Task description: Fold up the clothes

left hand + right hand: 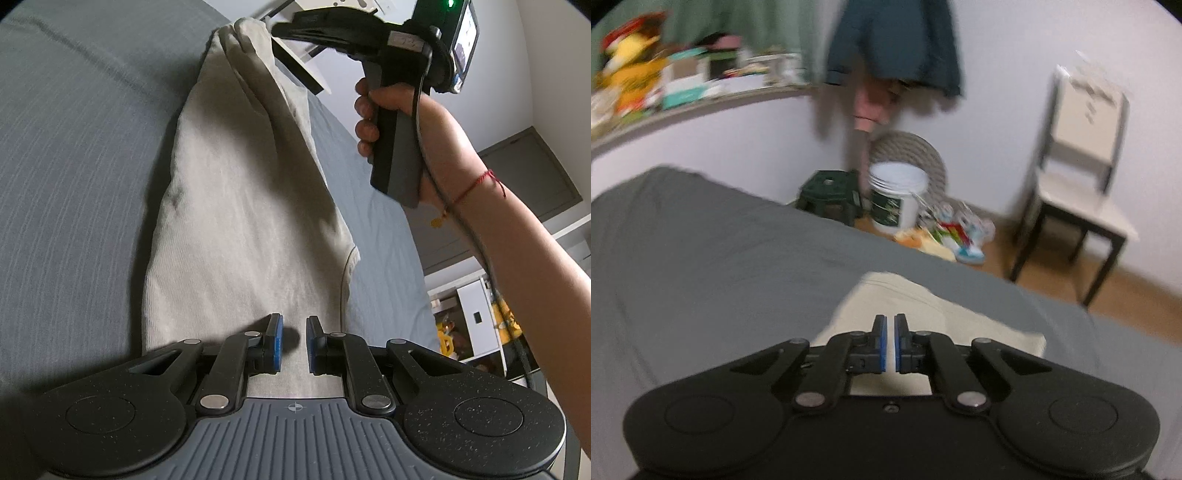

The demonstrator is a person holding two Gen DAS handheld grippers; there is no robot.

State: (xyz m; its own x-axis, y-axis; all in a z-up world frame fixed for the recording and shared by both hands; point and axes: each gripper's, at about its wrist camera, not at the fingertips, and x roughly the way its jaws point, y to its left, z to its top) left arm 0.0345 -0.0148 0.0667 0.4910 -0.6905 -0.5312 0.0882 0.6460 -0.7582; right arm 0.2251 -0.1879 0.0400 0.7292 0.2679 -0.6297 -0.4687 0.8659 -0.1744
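On the grey bed (74, 166), the cream garment (236, 229) hangs from the right gripper (280, 27), jaws pinching its far end. The left gripper (293, 343) hovers released above the near end; it should pinch there, keeping cloth flat.

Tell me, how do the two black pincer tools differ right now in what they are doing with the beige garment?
The right gripper pinches the far end of the beige garment and lifts it off the grey bed; the left gripper holds nothing. The right gripper's jaws are nearly closed, while the left gripper's stand apart over cloth lying flat. Both are black, hand-held, with blue pads.
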